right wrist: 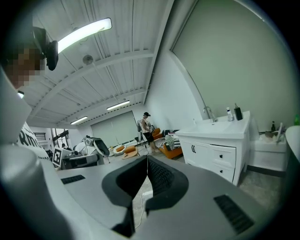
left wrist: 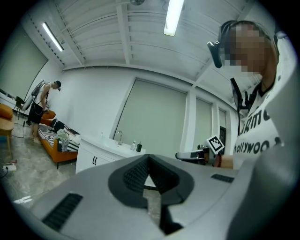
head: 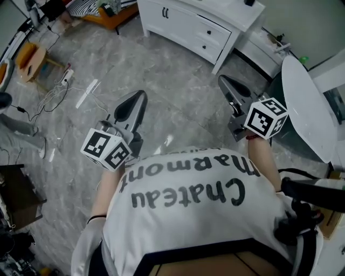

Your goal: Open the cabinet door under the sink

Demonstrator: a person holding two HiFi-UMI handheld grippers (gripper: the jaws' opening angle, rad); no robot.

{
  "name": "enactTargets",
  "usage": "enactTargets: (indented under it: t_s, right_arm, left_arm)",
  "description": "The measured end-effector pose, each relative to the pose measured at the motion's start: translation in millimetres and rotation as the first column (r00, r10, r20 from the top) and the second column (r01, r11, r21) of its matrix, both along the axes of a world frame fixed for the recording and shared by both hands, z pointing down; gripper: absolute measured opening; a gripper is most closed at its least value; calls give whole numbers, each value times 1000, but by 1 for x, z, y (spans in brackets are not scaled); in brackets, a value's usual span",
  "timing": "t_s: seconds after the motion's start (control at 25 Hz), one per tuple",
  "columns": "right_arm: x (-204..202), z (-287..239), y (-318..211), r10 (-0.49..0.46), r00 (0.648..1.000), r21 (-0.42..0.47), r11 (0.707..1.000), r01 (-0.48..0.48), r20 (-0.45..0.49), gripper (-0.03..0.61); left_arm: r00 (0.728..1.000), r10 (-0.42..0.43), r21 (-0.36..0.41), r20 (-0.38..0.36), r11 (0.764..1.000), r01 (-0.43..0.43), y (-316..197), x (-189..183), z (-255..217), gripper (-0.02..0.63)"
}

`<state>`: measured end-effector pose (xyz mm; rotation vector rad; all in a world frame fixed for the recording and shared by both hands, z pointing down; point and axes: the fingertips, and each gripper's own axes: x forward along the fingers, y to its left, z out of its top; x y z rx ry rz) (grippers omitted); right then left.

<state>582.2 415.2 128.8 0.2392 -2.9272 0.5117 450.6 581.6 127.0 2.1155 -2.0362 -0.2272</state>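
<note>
Left gripper (head: pixel 136 101) and right gripper (head: pixel 225 85) hold fingers shut on nothing, well short of the sink cabinet (head: pixel 186 27) across the floor (head: pixel 161 75); arriving shut, they risk butting its door handles (head: pixel 165 13) instead of gripping.

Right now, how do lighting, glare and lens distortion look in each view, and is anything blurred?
Head view: even, soft light, pale glare streaks on the grey floor, nothing smeared. Left gripper view: heavy fisheye, dark corners, the ceiling tube blown out. Right gripper view: same fisheye bending the sink cabinet; the light strip glares.
</note>
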Motion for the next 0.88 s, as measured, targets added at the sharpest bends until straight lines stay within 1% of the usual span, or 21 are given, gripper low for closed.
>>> enactTargets:
  t_s: [0.12, 0.28, 0.44, 0.56, 0.68, 0.88]
  right_arm:
    - [-12, 4, 3, -18, 999, 22, 1000, 19, -28, 11]
    - [-19, 8, 2, -24, 998, 33, 999, 26, -57, 9]
    - [-18, 14, -8, -4, 997, 10, 1000, 5, -71, 9]
    - [-25, 20, -23, 5, 999, -32, 999, -6, -52, 11]
    - [-40, 23, -33, -19, 999, -50, 999, 17, -34, 9]
    - [-75, 30, -56, -77, 996, -28, 997, 76, -45, 11]
  left_arm:
    - [1000, -3, 2, -7, 1000, 3, 1, -9, 2, 8]
    - [1000, -21, -17, -19, 1000, 21, -1, -16, 8, 8]
    - [1000, -22, -32, -15, 999, 21, -5, -19, 15, 8]
    - [1000, -24, -35, -3, 999, 24, -12, -24, 21, 8]
    - [998, -61, -41, -13, 997, 60, -21, -35, 22, 8]
    - [995, -97, -53, 1, 994, 97, -44, -58, 22, 8]
